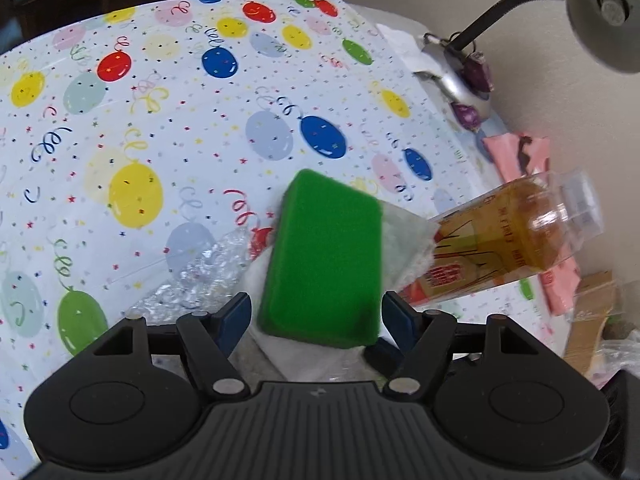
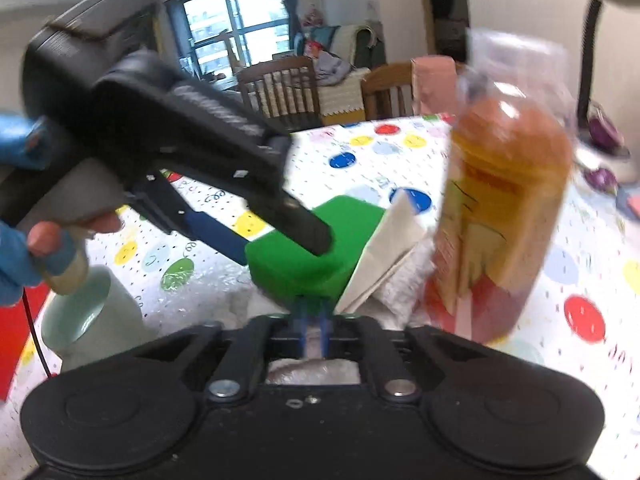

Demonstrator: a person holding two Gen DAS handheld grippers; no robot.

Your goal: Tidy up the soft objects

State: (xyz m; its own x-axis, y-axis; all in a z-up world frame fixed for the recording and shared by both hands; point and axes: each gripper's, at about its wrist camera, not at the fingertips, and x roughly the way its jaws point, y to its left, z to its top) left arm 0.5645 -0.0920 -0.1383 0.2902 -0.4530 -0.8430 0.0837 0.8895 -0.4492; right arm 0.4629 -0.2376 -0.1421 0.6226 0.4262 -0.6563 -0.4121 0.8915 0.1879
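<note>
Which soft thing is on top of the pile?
The green sponge. It lies on top of the white cloth and the bubble wrap, and it is the only bright green one.

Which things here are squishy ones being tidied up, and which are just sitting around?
Part of the job:
- green sponge, between the left gripper's fingers
- grey cloth beside it
- bubble wrap

Just lying about:
- bottle of amber liquid
- desk lamp
- pale green cup
</note>
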